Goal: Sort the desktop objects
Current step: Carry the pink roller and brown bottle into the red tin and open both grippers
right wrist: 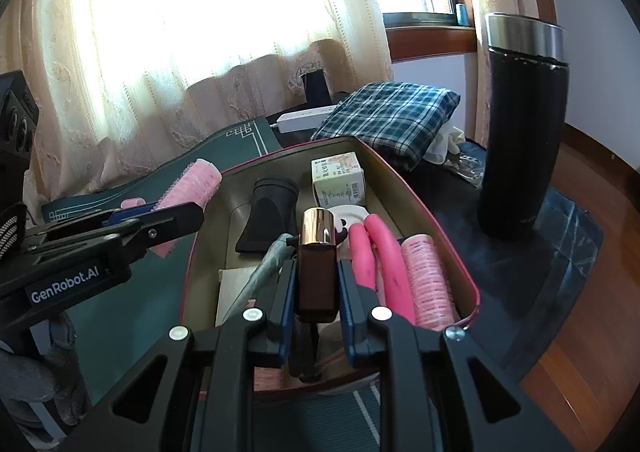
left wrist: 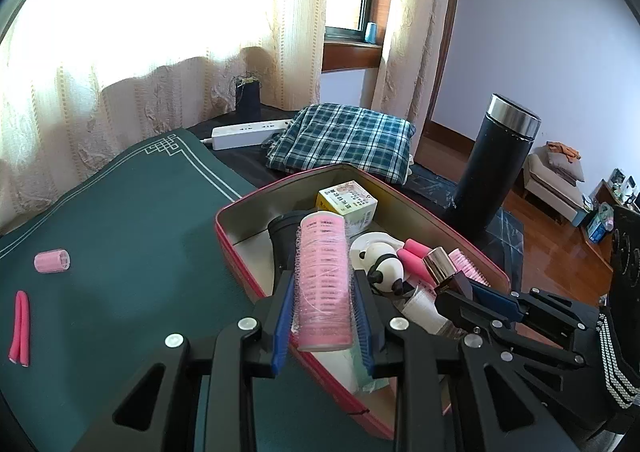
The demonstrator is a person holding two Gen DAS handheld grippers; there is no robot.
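My left gripper (left wrist: 323,282) is shut on a large pink hair roller (left wrist: 322,260), which hangs over the near-left edge of a red tin (left wrist: 234,248). In the right wrist view, that gripper (right wrist: 172,213) and its roller (right wrist: 194,185) sit just left of the tin (right wrist: 440,228). My right gripper (right wrist: 316,270) is shut on a brown bottle with a gold cap (right wrist: 317,276), above the tin's near end. The left wrist view shows this gripper (left wrist: 460,292) and its bottle (left wrist: 439,263) at the right. A small pink roller (left wrist: 52,260) and a pink bendy rod (left wrist: 20,328) lie on the green mat (left wrist: 120,211).
The tin holds a yellow-white box (right wrist: 338,175), a black nozzle (right wrist: 272,215), a panda toy (left wrist: 386,270), pink foam rods (right wrist: 380,256) and another pink roller (right wrist: 428,280). A black thermos (right wrist: 520,131) stands right of the tin. Behind it lie a plaid cloth (left wrist: 344,139) and a power strip (left wrist: 248,131).
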